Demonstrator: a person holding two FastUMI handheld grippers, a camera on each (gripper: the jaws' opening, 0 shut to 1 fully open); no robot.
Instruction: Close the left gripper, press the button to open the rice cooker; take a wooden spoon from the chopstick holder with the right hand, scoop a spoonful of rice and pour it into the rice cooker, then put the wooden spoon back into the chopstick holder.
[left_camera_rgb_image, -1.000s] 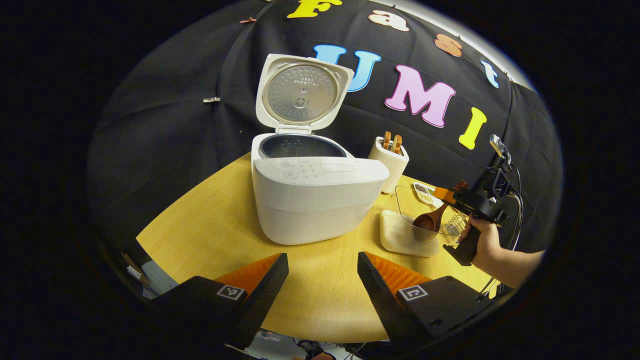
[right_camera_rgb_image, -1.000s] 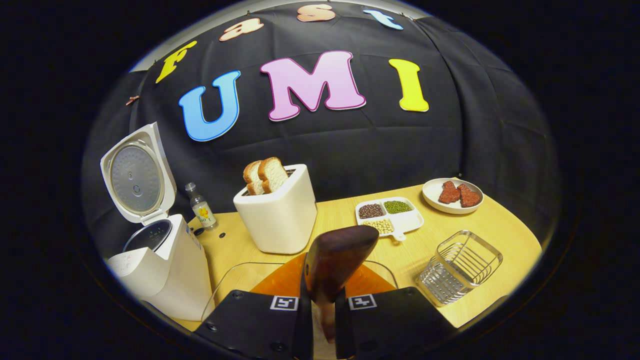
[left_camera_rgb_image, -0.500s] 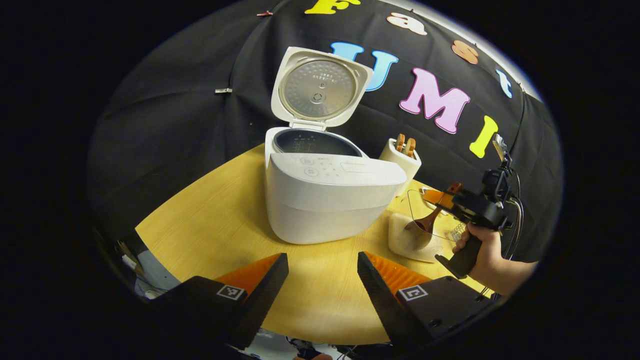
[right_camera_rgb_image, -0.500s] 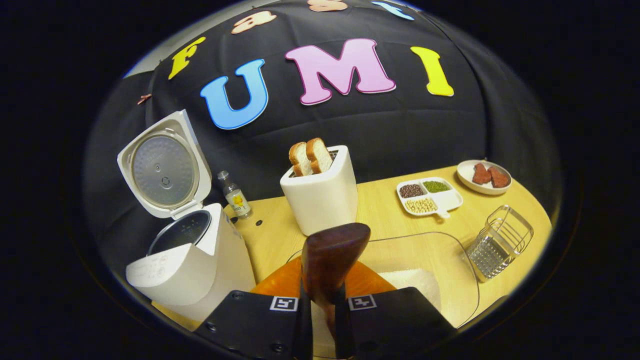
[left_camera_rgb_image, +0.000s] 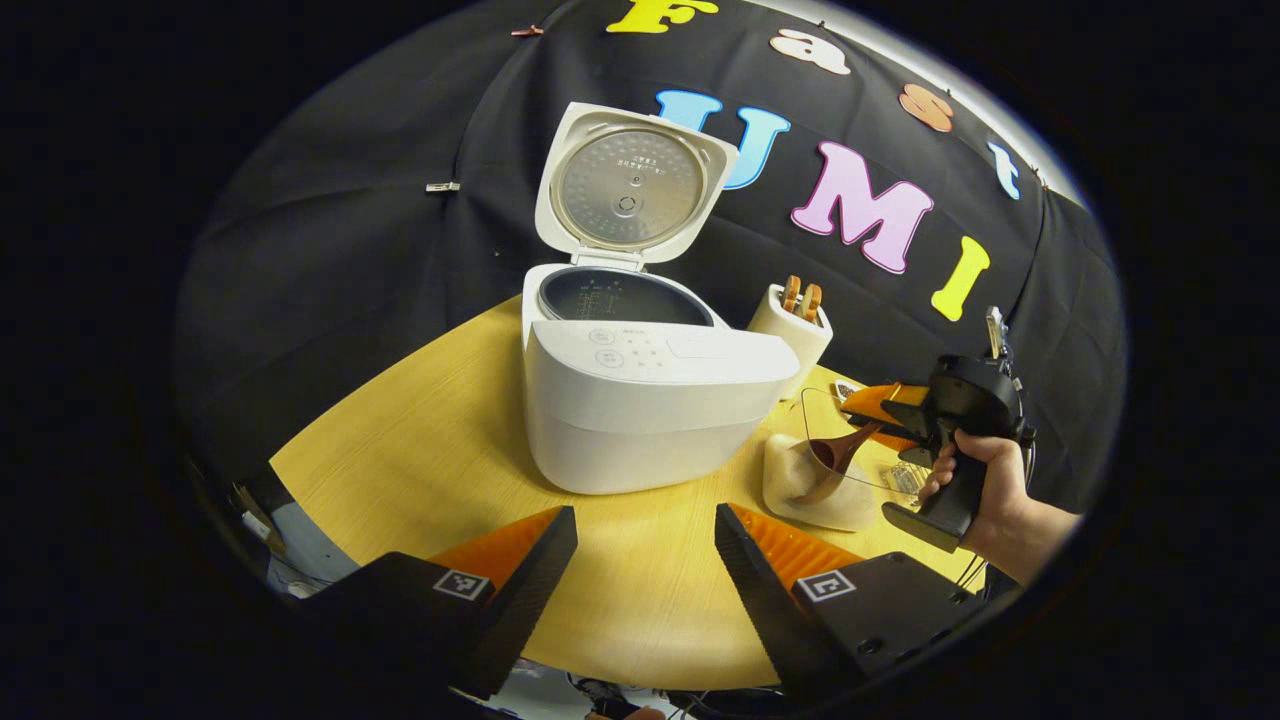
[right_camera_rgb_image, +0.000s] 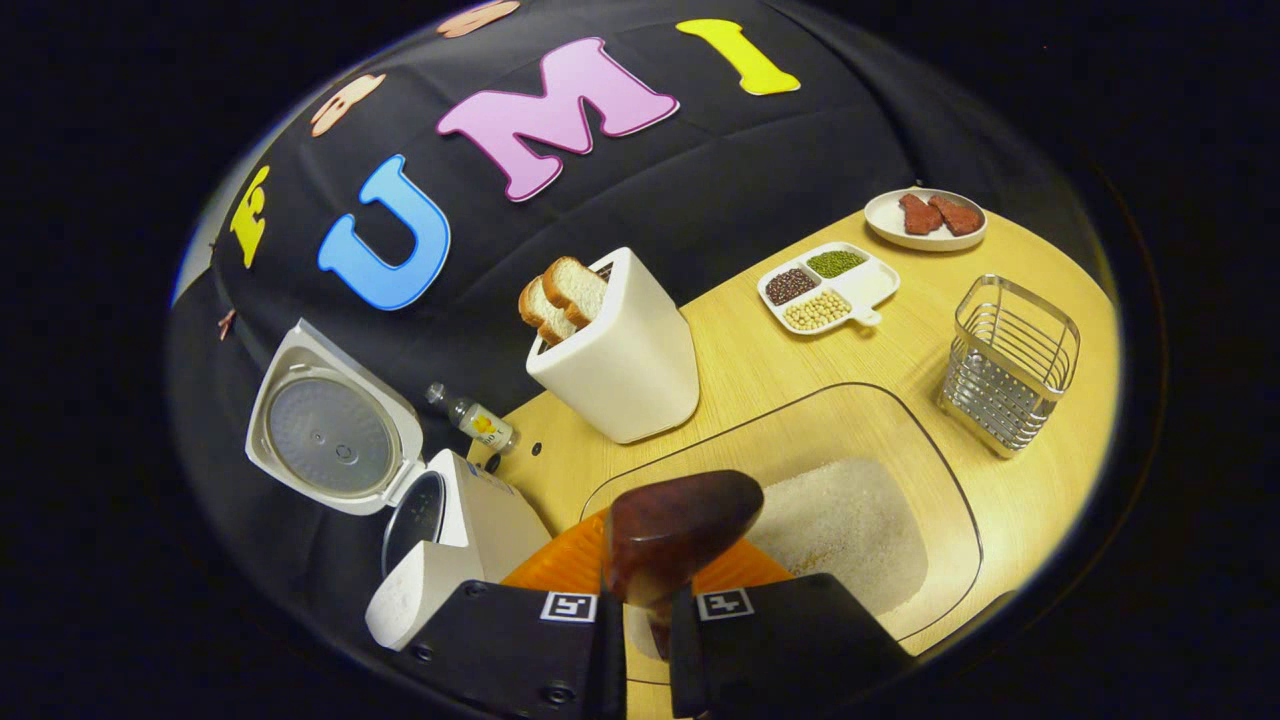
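Bright even overhead light; soft shadows on table; strong fisheye bending at edges; focus sharp.

rice cooker: lid up | wooden spoon: over rice

Over by the far wall, a white toaster with two bread slices poking out; left of it, a small bottle lying tilted near the cloth. Further right, a divided tray of beans, and beyond that a round plate carrying two reddish pieces. All on a light wooden table
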